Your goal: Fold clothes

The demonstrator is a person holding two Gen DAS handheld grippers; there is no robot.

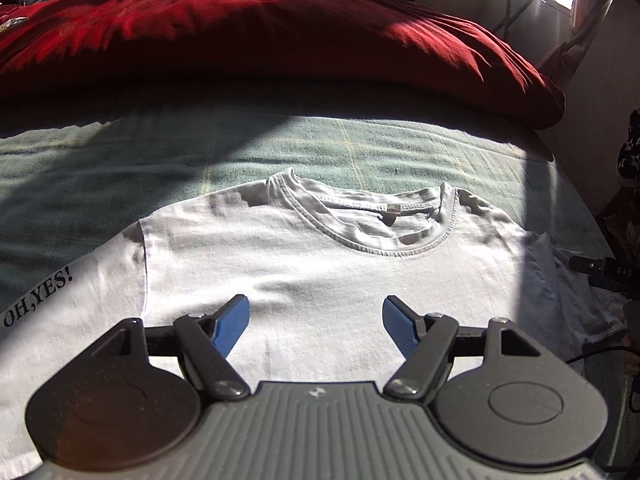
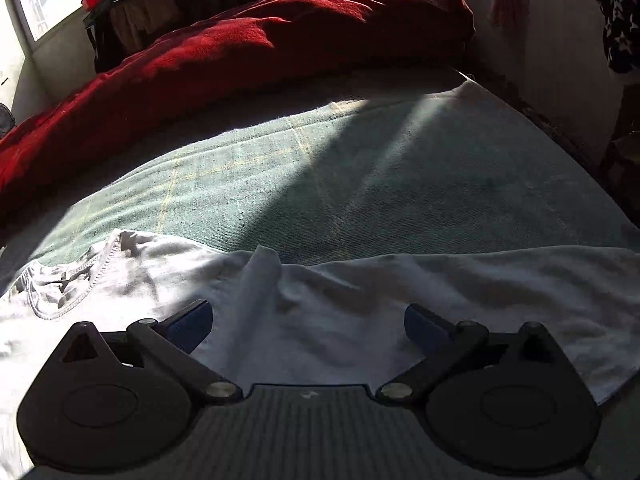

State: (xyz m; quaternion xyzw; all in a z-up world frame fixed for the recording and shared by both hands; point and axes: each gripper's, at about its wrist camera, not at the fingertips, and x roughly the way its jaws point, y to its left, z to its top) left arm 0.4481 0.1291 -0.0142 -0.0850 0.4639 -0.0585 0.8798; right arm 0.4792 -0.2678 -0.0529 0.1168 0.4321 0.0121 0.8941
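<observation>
On the bed: white cotton T-shirt (image 1: 304,256), ribbed collar, wrinkled, lying flat.
Bedding: green woven sheet (image 2: 320,176); crumpled red blanket (image 1: 280,36) behind.
Jaws: left gripper (image 1: 316,322) and right gripper (image 2: 308,324) wide apart, holding nothing.

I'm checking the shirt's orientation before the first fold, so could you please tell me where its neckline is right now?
In the left wrist view the neckline sits at the far edge of the white T-shirt, toward the red blanket; the right wrist view shows it at far left.

A home bedroom: a bed (image 1: 360,148) under a green blanket, a red duvet (image 1: 280,36) bunched along its far side, a sunlit window (image 2: 60,4) behind the bed.
</observation>
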